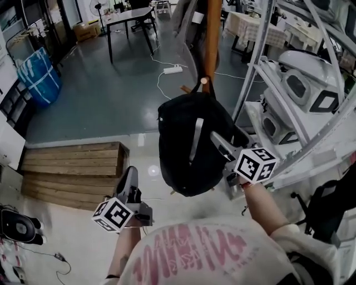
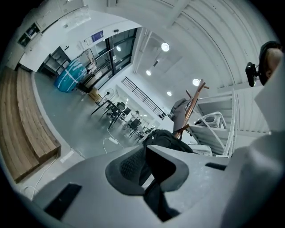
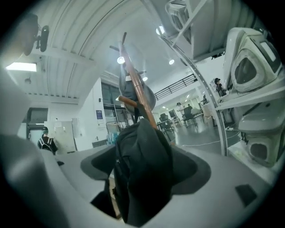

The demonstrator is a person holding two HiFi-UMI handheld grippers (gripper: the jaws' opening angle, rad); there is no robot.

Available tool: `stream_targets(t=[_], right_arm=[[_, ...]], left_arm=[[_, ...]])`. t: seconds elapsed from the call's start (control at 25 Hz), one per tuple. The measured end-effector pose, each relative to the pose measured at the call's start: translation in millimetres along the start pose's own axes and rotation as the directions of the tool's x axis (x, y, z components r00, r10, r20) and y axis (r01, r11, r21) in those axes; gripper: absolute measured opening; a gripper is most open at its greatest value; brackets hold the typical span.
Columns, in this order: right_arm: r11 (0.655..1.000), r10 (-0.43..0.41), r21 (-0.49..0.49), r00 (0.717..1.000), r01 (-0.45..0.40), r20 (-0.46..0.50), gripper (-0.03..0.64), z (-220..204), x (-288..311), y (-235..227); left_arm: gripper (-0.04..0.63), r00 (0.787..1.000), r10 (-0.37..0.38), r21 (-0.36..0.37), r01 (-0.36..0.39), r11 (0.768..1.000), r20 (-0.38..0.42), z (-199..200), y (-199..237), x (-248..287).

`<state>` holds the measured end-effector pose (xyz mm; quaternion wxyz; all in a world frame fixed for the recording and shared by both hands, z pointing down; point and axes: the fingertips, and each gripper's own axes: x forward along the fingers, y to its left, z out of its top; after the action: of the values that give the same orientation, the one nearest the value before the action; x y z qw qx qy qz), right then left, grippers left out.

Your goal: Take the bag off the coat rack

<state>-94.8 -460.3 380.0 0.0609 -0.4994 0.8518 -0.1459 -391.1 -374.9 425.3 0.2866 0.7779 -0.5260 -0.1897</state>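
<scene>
A black backpack (image 1: 189, 145) hangs by its top loop from a peg on the wooden coat rack (image 1: 211, 39). My right gripper (image 1: 218, 142) reaches in at the bag's right side. In the right gripper view the backpack (image 3: 142, 147) fills the gap of the right gripper (image 3: 144, 171), whose jaws stand wide apart around it, open. The rack pole (image 3: 138, 95) rises behind it. My left gripper (image 1: 130, 177) is lower left of the bag, apart from it. In the left gripper view the left gripper (image 2: 149, 156) is shut on nothing, and the backpack (image 2: 167, 139) and rack (image 2: 191, 107) show beyond it.
A metal shelf unit (image 1: 261, 67) with white machines (image 1: 303, 83) stands close on the right. Wooden steps (image 1: 72, 167) lie at the left. Farther off are a black table (image 1: 130, 16), a blue sack (image 1: 39, 75), a power strip (image 1: 172, 69) and a black chair (image 1: 328, 206).
</scene>
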Motion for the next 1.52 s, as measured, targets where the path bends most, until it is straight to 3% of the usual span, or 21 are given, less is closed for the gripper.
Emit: stream_targets(t=[0.16, 0.4, 0.68, 1.24, 1.44, 1.52], right_arm=[[0.994, -0.103, -0.047, 0.995, 0.102, -0.013, 0.276, -2.3, 4.1, -14.6], [0.985, -0.169, -0.029, 0.985, 0.168, -0.029, 0.212, -1.4, 8.9, -27.8], [0.973, -0.220, -0.085, 0.974, 0.215, -0.060, 0.166, -1.2, 9.2, -45.5], [0.983, -0.163, -0.103, 0.984, 0.155, -0.077, 0.164, 4.1, 21.1, -59.2], [0.994, -0.070, -0.095, 0.994, 0.061, -0.090, 0.166, 6.8, 28.1, -69.6], [0.996, -0.011, -0.092, 0.994, 0.000, -0.110, 0.166, 8.0, 30.6, -73.4]], left_arm=[[0.018, 1.000, -0.022, -0.016, 0.022, 1.000, -0.017, -2.9, 6.9, 7.1], [0.018, 0.998, -0.041, -0.039, 0.039, 0.998, -0.037, -6.5, 15.3, 10.0], [0.018, 0.994, -0.088, -0.033, 0.086, 0.996, -0.066, -14.1, 9.1, 9.4], [0.020, 0.988, -0.146, -0.018, 0.145, 0.989, -0.059, -12.9, 3.7, 13.4], [0.023, 0.983, -0.163, 0.075, 0.170, 0.983, -0.088, -13.3, -15.3, 34.0], [0.078, 0.982, -0.160, 0.108, 0.170, 0.980, -0.097, -13.9, -20.5, 46.6]])
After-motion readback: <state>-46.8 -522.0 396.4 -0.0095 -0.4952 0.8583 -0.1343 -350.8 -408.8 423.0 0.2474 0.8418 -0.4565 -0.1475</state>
